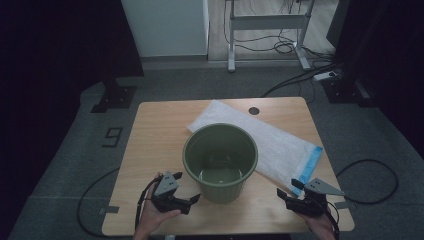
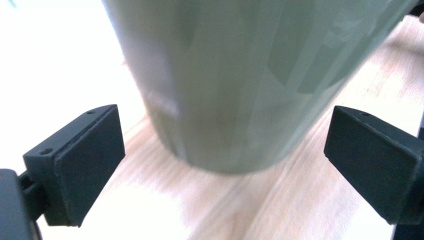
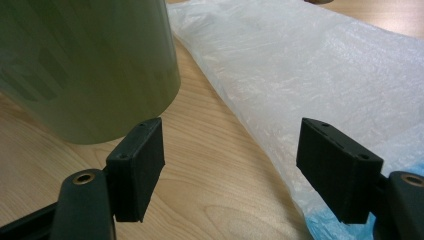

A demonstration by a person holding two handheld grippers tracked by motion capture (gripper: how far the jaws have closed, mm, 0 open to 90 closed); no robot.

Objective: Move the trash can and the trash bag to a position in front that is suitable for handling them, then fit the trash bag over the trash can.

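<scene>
So right now I've got both grippers parked at the near edge of the table [image 1: 150, 120], one on each side of the pot [image 1: 220, 162]. My left gripper [image 1: 194, 200] is just beside the pot's base, jaws spread wide with nothing between them, and in the left gripper view the pot [image 2: 250, 85] wall is right in front, close enough to be blurry. My right gripper [image 1: 281, 194] is also spread and empty, sitting near the blue end of the bag [image 1: 280, 142], with the pot [image 3: 85, 65] off to one side of its jaws and the bag [image 3: 320, 75] ahead.

My guess at doing this well: the pot's way too fat to pinch across the body, so I'd go for the rim, one jaw inside and one outside, and keep it level. For the bag (thin, crinkly plastic) I'd pinch the near edge flat against the table so it doesn't slide away.

The pot itself is olive green plastic, round, tapering to the base, upright and empty, mid-table, its far side over the bag
</scene>
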